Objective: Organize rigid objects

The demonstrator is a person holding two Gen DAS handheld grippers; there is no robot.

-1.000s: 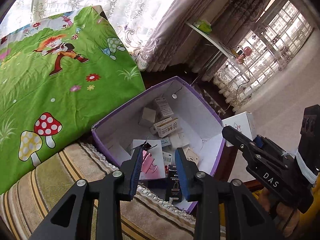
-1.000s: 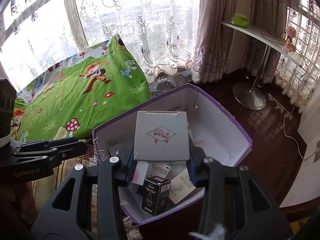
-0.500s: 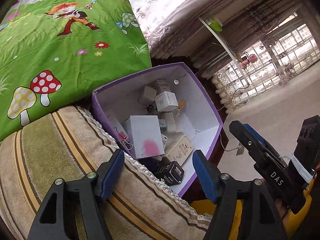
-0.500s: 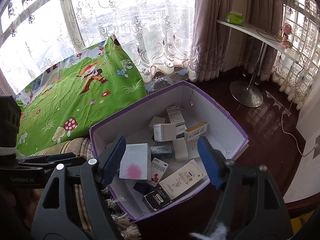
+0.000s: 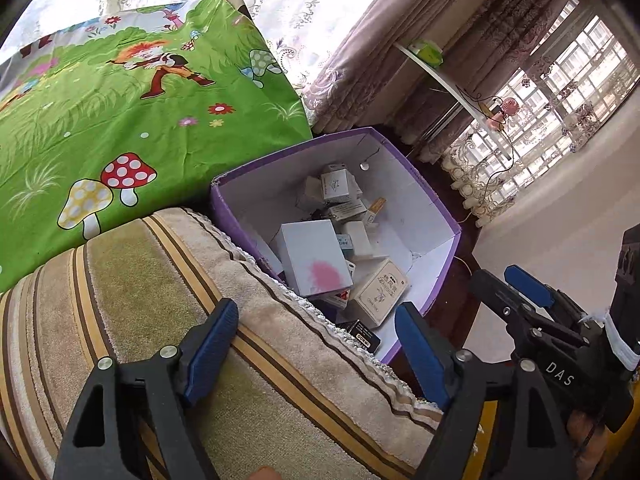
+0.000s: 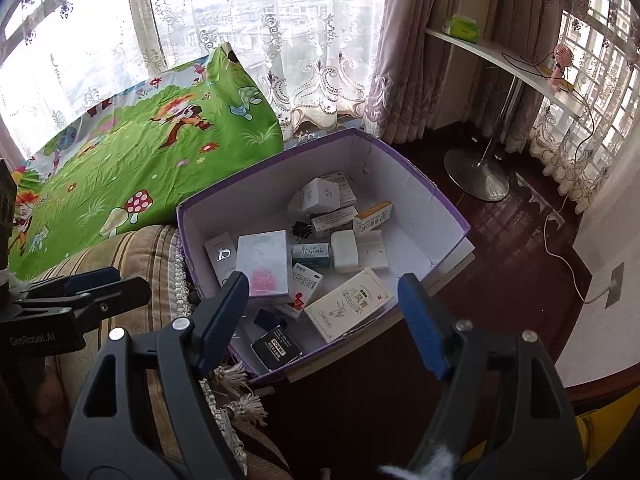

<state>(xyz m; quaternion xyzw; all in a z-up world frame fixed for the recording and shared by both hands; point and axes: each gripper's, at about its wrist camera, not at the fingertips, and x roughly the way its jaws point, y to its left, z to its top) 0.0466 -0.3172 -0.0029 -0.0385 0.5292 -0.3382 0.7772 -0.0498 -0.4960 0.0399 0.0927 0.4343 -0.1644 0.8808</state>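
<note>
A purple cardboard box (image 6: pixel 436 196) with a white inside holds several small cartons. Among them are a white box with a pink blotch (image 6: pixel 264 264), a cream box with drawings (image 6: pixel 348 304) and a black box (image 6: pixel 276 348). The purple box also shows in the left wrist view (image 5: pixel 428 196), with the pink-blotch box (image 5: pixel 316 264) on top. My right gripper (image 6: pixel 324 320) is open and empty above the box's near edge. My left gripper (image 5: pixel 316 344) is open and empty over the striped cushion (image 5: pixel 160 300), short of the box.
A green cartoon-print sheet (image 6: pixel 132 160) lies left of the box. Lace curtains and windows stand behind. A white shelf on a metal stand (image 6: pixel 480 176) is at the right on dark wood floor (image 6: pixel 520 240). A cable runs to a wall socket (image 6: pixel 614 284).
My right gripper let go of a grey-white box and opened. My left gripper opened too, and the pink-blotch box now lies in the purple box. Both grippers pulled back.
</note>
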